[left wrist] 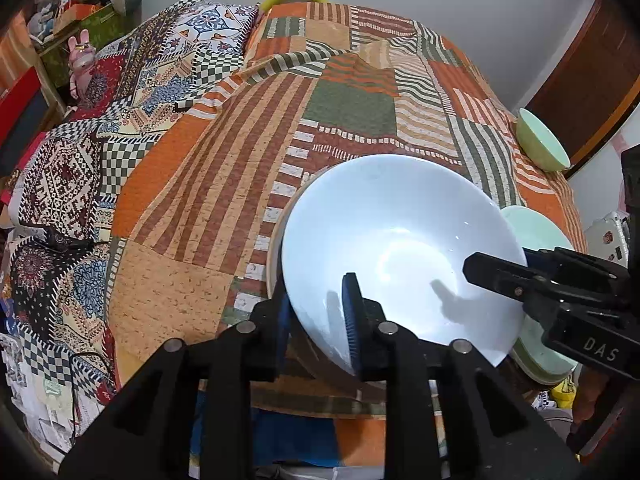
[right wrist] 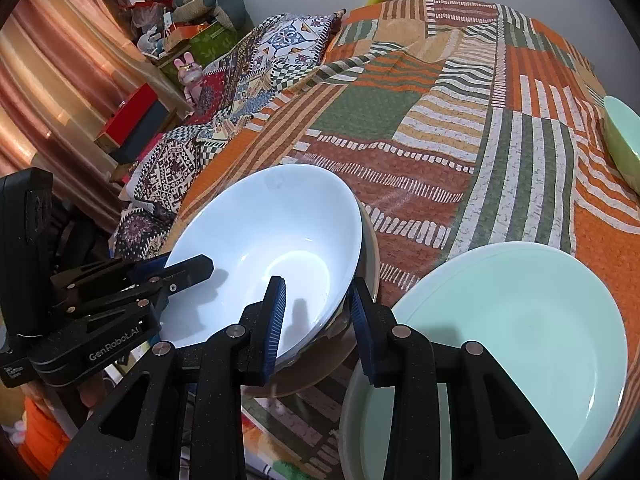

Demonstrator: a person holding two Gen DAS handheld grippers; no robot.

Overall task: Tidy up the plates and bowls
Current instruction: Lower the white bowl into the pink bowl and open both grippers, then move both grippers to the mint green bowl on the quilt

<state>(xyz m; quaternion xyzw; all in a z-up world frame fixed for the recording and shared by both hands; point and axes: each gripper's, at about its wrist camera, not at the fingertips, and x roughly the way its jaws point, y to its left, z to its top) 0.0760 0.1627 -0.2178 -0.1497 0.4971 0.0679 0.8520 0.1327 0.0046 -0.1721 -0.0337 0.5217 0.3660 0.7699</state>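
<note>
I have the white bowl (left wrist: 400, 248) between both my grippers, tilted up on the near edge of the patchwork bedspread (left wrist: 224, 184), seated in what looks like a beige dish (right wrist: 370, 256) whose rim shows behind it. My left gripper (left wrist: 316, 320) straddles the bowl's near-left rim, one pad inside and one outside, the jaws only narrowly apart; I cannot tell whether the pads press on the wall or have let go of it. My right gripper (right wrist: 320, 312) straddles the opposite rim the same way, jaws narrow, one blue pad inside the bowl and the other outside it, and again I cannot tell if it grips. Just right of the bowl lies the pale green plate (right wrist: 520, 320), stacked on another dish beneath it. A small green bowl (left wrist: 542, 140) sits well apart at the far right edge of the bed. I judge this the nesting step: the white bowl is being settled into place. Next I would need to level it, free both rims cleanly, then fetch the far green bowl.
</note>
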